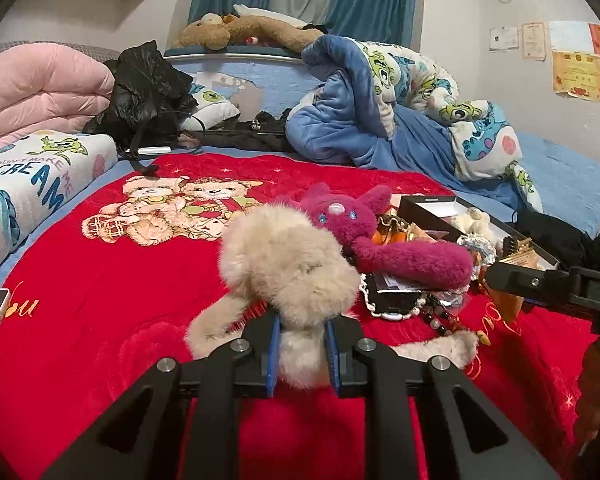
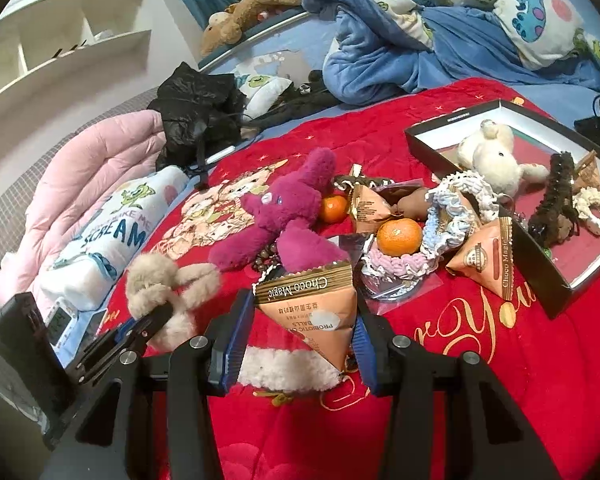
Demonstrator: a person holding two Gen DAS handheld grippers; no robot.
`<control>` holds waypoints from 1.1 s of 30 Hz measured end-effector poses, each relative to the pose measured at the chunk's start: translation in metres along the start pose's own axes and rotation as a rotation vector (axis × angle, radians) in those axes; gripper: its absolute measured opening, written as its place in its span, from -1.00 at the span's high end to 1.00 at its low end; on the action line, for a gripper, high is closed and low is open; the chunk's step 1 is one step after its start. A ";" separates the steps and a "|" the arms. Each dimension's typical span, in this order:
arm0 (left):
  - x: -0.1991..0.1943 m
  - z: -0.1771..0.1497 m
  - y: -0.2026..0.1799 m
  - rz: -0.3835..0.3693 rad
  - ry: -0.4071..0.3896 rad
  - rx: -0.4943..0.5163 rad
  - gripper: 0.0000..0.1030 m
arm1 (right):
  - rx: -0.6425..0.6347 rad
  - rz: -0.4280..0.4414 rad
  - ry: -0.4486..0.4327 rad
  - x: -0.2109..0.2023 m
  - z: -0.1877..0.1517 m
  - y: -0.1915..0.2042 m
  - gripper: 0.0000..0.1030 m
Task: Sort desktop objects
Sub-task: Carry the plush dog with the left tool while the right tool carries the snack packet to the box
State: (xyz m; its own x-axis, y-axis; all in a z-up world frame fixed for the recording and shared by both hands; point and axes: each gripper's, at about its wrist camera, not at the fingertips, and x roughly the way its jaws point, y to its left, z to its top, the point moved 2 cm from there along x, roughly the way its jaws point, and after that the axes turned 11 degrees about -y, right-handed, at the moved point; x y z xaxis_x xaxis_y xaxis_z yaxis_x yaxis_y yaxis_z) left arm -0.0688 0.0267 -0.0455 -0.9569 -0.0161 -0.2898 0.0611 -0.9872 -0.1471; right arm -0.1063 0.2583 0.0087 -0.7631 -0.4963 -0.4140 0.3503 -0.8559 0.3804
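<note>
My left gripper is shut on a beige plush toy and holds it over the red blanket; the toy also shows in the right wrist view. My right gripper is shut on an orange Choco Magic snack packet. A magenta plush lies in the middle of the blanket. Two mandarins lie among crocheted scrunchies and further snack packets. A black box lid at the right holds a white plush and hair clips.
A pink quilt and a Monsters pillow line the left side. A black bag and blue blankets lie at the back. A thermometer clock sits at the left edge. Beads lie near the packets.
</note>
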 end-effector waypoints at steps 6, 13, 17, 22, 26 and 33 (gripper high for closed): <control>-0.009 -0.004 -0.005 0.003 0.011 0.016 0.62 | -0.002 0.015 0.017 0.002 -0.003 0.000 0.12; -0.021 -0.004 -0.012 0.008 0.020 0.029 0.62 | -0.025 0.006 0.023 -0.004 -0.004 -0.004 0.12; -0.032 0.000 -0.023 -0.014 0.012 0.036 0.62 | -0.029 -0.007 0.018 -0.013 -0.004 -0.010 0.12; -0.042 0.007 -0.045 -0.058 0.000 0.059 0.62 | -0.031 -0.024 -0.002 -0.030 0.000 -0.023 0.12; -0.049 0.011 -0.073 -0.106 -0.008 0.088 0.62 | -0.008 -0.051 -0.032 -0.047 0.006 -0.040 0.12; -0.045 0.004 -0.125 -0.206 0.005 0.104 0.62 | 0.027 -0.088 -0.080 -0.081 0.014 -0.067 0.12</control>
State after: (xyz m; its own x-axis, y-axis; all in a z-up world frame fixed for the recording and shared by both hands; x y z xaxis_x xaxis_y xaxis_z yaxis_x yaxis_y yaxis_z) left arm -0.0340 0.1501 -0.0103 -0.9447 0.1878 -0.2688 -0.1649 -0.9806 -0.1056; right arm -0.0760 0.3575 0.0285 -0.8314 -0.4057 -0.3798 0.2665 -0.8908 0.3681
